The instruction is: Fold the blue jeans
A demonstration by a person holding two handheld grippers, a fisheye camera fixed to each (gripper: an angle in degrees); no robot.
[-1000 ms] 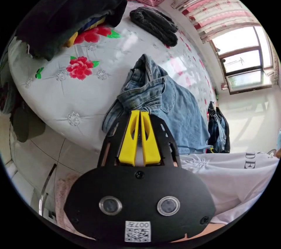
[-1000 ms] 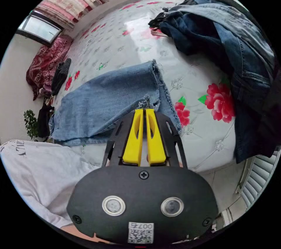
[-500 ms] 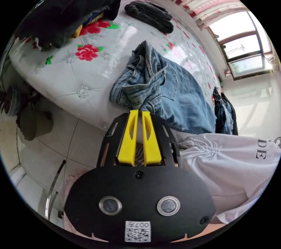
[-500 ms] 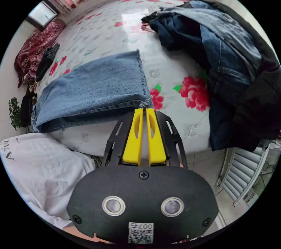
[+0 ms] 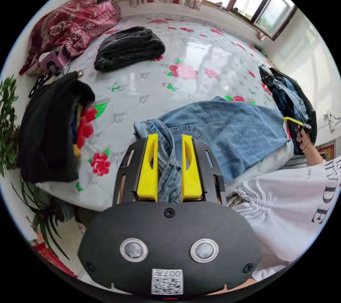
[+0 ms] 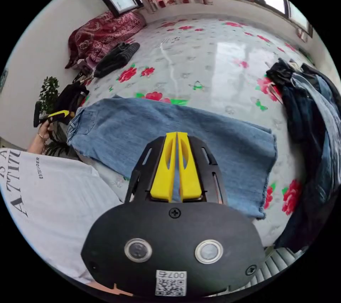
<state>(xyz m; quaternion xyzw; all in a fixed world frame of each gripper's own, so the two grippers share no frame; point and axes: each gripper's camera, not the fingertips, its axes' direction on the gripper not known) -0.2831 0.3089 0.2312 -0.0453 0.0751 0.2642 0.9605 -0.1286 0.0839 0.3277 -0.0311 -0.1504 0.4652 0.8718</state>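
The blue jeans [image 5: 227,128] lie spread flat along the near edge of the flowered bed [image 5: 199,54]. My left gripper [image 5: 169,136] is at the waistband. Its yellow jaws stand apart, and a bunched strip of denim runs loosely between them. In the right gripper view the jeans [image 6: 199,136] stretch from the waist at left to the frayed hem at right. My right gripper [image 6: 176,134] is shut on their near edge, with a thin sliver of denim between the jaws. The right gripper [image 5: 296,123] also shows by the hem, in a hand. The left gripper [image 6: 53,116] shows beside the waist.
On the bed are a folded black garment [image 5: 129,47], a dark red patterned cloth [image 5: 71,25], a black pile [image 5: 49,125] and a heap of dark denim clothes [image 6: 312,114]. A plant [image 6: 48,95] stands by the wall. The person's white shirt [image 5: 295,203] is close by.
The jeans went from bunched and lifted to spread flat along the bed edge. My left jaws have widened from nearly closed. My right gripper still holds denim. Both cameras swung.
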